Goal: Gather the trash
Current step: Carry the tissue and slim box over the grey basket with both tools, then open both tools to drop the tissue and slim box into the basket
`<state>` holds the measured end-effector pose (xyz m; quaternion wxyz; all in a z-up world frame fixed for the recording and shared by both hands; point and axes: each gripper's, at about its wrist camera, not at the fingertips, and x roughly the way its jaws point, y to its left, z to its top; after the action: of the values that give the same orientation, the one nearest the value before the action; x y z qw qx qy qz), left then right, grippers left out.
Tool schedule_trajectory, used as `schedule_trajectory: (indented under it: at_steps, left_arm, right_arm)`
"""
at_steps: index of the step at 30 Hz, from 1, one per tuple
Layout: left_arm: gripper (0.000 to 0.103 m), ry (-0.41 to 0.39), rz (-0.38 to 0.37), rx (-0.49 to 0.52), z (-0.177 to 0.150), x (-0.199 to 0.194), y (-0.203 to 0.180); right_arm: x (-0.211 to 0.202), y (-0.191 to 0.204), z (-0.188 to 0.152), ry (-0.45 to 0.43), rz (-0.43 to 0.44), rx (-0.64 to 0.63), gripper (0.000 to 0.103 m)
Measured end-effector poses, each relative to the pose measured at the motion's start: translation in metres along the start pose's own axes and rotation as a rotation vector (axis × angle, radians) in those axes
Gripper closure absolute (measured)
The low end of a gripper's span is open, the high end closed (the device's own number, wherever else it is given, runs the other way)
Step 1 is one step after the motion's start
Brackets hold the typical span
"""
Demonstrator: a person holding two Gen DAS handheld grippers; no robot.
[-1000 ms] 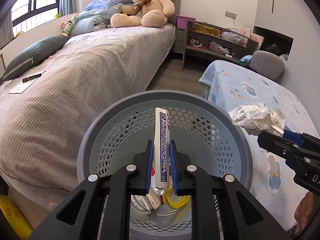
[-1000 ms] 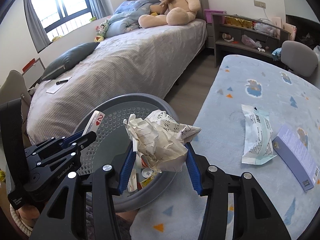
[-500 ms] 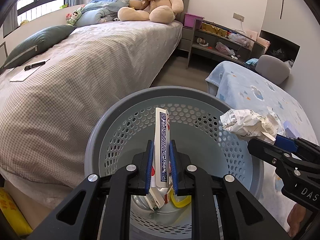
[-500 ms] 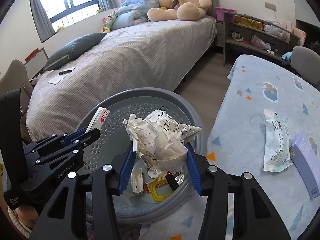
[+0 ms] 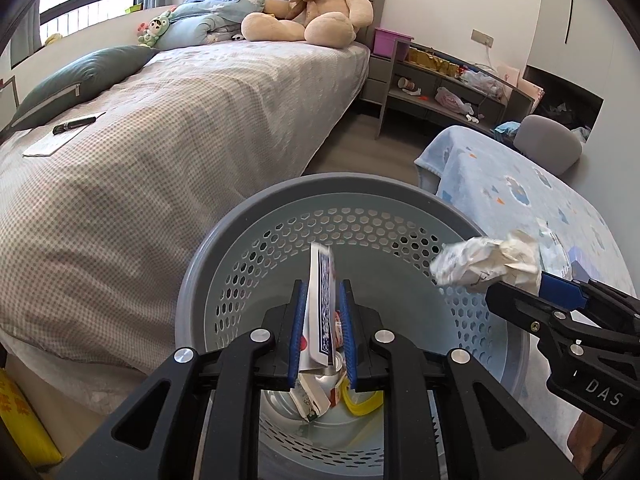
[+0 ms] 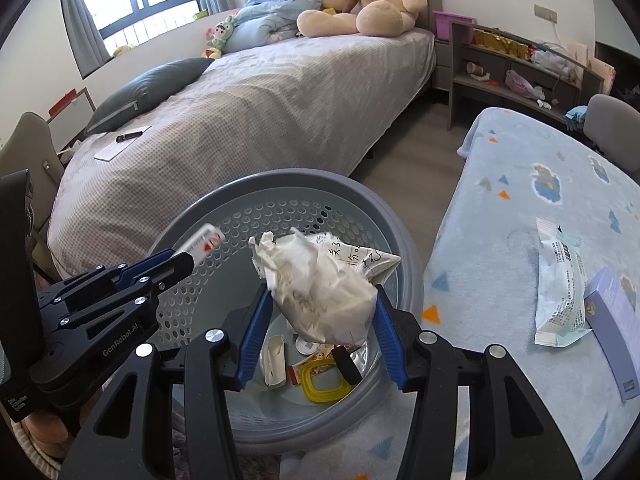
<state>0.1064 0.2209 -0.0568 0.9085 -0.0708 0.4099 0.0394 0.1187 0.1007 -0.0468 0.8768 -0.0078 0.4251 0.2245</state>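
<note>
Now over the gray perforated basket [image 5: 248, 236]: left gripper [image 5: 323, 330] with jaws opening, blue-backed playing card [image 5: 322, 300] between them, tilted and loose above the basket's litter. Right gripper [image 6: 318, 322] pinching crumpled paper ball [image 6: 320, 288] above the basket's near rim. Beside the basket, on the blue blanket [image 6: 520, 184], white wrapper [image 6: 560, 280].
</note>
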Motion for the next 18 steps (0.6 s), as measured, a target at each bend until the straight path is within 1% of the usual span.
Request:
schedule_trajectory:
  at_steps: [1,3,5,7,12,18]
  left_arm:
    - [0.075,0.0,0.002,-0.003,-0.0002,0.0,0.0012]
    - [0.068,0.0,0.004,-0.01,0.0,-0.0002,0.0024]
    - [0.064,-0.005,0.004,-0.016,0.0003,-0.001,0.0036]
    - [0.058,-0.006,0.006,-0.019,0.0003,-0.0009,0.0038]
    - [0.052,-0.008,0.012,-0.027,-0.0005,-0.0009,0.0051]
    - [0.051,-0.012,0.016,-0.039,-0.001,-0.0009,0.0084]
  right_arm:
    - [-0.0002,-0.0001,0.0001,-0.002,0.0,0.001,0.052]
    - [-0.0014,-0.0001,0.0002,-0.009,-0.002,0.001,0.05]
    - [-0.0024,-0.0002,0.0001,-0.014,-0.007,-0.003,0.049]
    - [-0.0029,0.0002,0.0005,-0.016,-0.009,-0.005,0.048]
    - [-0.0025,0.0004,-0.0012,-0.012,-0.007,-0.003,0.046]
    - [-0.003,0.0018,-0.0041,-0.008,-0.004,0.0,0.046]
